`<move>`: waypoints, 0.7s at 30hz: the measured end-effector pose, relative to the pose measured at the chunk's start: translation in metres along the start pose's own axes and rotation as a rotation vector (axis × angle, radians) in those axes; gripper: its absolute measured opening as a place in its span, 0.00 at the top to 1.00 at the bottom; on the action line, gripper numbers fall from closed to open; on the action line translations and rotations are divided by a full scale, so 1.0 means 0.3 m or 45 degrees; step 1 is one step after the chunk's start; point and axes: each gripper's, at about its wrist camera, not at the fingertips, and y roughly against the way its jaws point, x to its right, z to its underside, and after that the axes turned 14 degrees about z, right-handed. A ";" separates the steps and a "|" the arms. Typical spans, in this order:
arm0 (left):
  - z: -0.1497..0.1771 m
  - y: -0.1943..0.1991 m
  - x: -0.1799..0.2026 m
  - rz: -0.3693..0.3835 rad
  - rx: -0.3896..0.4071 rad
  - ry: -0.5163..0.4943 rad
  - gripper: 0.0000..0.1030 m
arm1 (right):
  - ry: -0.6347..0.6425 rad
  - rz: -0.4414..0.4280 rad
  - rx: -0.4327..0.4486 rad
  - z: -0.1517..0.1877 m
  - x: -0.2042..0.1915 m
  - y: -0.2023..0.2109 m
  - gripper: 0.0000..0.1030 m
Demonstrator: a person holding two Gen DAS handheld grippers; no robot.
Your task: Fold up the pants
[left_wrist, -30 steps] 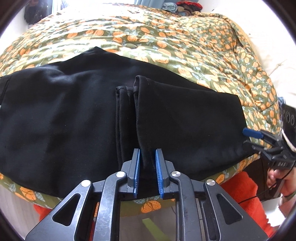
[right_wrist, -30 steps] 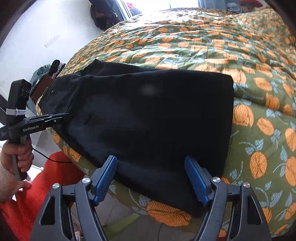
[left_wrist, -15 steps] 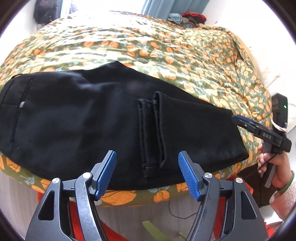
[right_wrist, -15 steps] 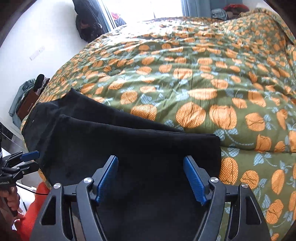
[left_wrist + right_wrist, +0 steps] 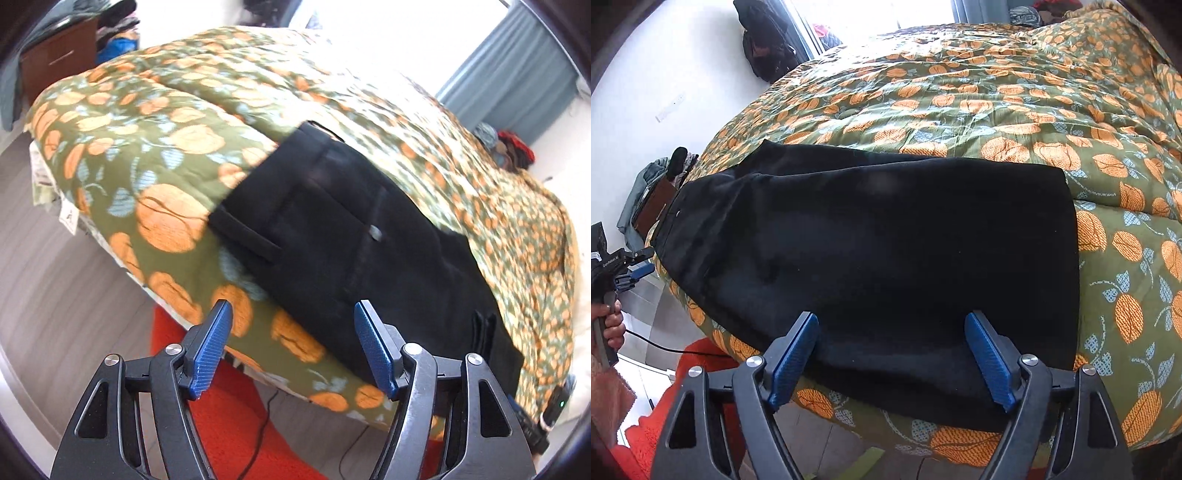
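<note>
black trousers [image 5: 879, 258] lie folded on the bed's quilt [image 5: 1015, 103], soft and limp. your left gripper [image 5: 291, 347] is closing on nothing, your right gripper [image 5: 892, 354] is opening, empty. take hold at the waistband.

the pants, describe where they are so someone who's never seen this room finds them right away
Start at the big bed, covered by a green quilt printed with orange fruit. Along its near edge, above an orange rug, lie the pants, folded flat. They are the only plain black thing on that busy pattern.
</note>
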 end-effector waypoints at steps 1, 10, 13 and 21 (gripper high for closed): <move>-0.021 -0.001 -0.025 0.005 0.008 0.020 0.43 | 0.010 0.012 -0.002 -0.002 -0.009 -0.003 0.16; -0.140 -0.033 -0.075 0.062 0.036 -0.013 0.78 | -0.033 -0.044 0.043 0.000 -0.021 0.065 0.15; -0.169 -0.026 -0.062 0.085 0.068 -0.021 0.78 | 0.018 -0.036 0.066 0.005 -0.047 0.093 0.15; -0.105 -0.022 -0.125 0.012 0.090 0.057 0.57 | 0.100 -0.101 0.076 0.029 -0.128 0.124 0.15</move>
